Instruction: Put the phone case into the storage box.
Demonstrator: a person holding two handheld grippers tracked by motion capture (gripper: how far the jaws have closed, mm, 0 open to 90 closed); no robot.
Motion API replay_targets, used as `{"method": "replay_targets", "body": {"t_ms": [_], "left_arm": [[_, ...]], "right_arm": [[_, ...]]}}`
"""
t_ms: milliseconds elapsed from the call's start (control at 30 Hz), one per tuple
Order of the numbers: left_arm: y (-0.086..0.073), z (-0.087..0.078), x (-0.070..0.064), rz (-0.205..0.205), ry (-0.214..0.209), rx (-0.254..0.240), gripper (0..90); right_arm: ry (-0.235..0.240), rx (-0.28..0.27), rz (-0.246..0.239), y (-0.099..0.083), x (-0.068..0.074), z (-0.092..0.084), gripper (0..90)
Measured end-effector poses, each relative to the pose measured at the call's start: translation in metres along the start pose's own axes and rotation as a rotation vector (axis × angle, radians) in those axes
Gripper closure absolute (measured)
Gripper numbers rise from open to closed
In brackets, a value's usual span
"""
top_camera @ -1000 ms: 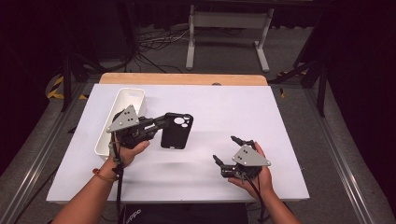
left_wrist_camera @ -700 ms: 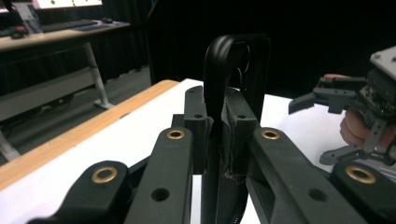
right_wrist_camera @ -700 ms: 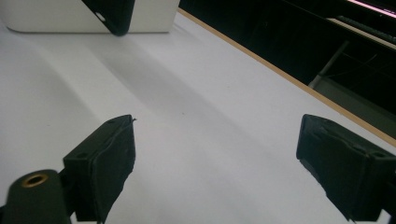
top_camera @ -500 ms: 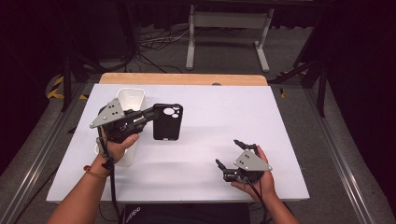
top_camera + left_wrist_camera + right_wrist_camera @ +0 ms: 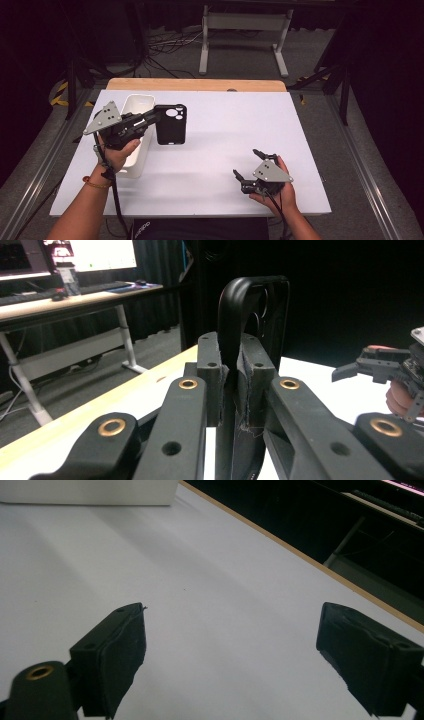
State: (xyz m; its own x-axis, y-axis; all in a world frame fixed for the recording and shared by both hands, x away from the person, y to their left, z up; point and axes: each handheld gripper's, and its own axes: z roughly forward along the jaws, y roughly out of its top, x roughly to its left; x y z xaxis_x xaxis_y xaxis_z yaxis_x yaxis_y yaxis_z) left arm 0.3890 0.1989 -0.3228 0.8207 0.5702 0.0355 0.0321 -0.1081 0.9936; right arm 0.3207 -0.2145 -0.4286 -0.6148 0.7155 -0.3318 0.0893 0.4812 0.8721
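Left tongs (image 5: 152,119) pinch the black phone case (image 5: 171,124) by its edge, lifted clear of the white surface (image 5: 225,135) beside the white bin (image 5: 135,107). Right tongs (image 5: 249,164) rest spread, empty. Carrying step; next, judge a placement spot and lower gently.

The phone case (image 5: 171,125) is black and rigid, with a raised camera cutout of round holes at its top corner. It stands upright on edge in the air above the tabletop (image 5: 235,130), back face toward the high view's camera, pinched by one side edge. It sits at about ten o'clock on the tabletop, just right of a white bin (image 5: 137,107).

In the left gripper view the case (image 5: 252,305) rises edge-on, its curved rim on top.
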Motion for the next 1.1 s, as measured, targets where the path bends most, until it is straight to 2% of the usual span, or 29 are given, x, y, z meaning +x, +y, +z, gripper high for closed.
{"method": "replay_targets", "body": {"t_ms": [100,200,467,633,767,900,1100], "left_arm": [[0.001,-0.004,0.003,0.007,0.012,-0.002,82.6],[0.002,-0.007,0.005,-0.001,0.025,-0.027,82.5],[0.007,-0.015,0.012,0.004,0.038,-0.025,82.6],[0.014,-0.021,0.02,0.008,0.072,-0.059,82.6],[0.018,-0.023,0.026,0.016,0.093,-0.042,82.6],[0.024,-0.027,0.034,0.017,0.107,-0.051,82.6],[0.027,-0.029,0.045,0.014,0.137,-0.02,82.6]], "right_arm": [[-0.001,0.003,-0.001,0.0,0.0,0.0,13.4],[-0.002,-0.002,0.003,0.0,-0.001,0.0,13.4],[-0.006,-0.012,0.002,0.0,-0.002,-0.001,13.4],[-0.005,-0.014,0.001,0.0,-0.003,-0.002,13.4],[-0.002,-0.008,-0.001,-0.001,-0.002,-0.001,13.6],[0.001,-0.006,-0.004,-0.001,-0.002,0.0,13.8],[-0.002,0.003,-0.005,-0.002,-0.001,0.002,14.2]]}}
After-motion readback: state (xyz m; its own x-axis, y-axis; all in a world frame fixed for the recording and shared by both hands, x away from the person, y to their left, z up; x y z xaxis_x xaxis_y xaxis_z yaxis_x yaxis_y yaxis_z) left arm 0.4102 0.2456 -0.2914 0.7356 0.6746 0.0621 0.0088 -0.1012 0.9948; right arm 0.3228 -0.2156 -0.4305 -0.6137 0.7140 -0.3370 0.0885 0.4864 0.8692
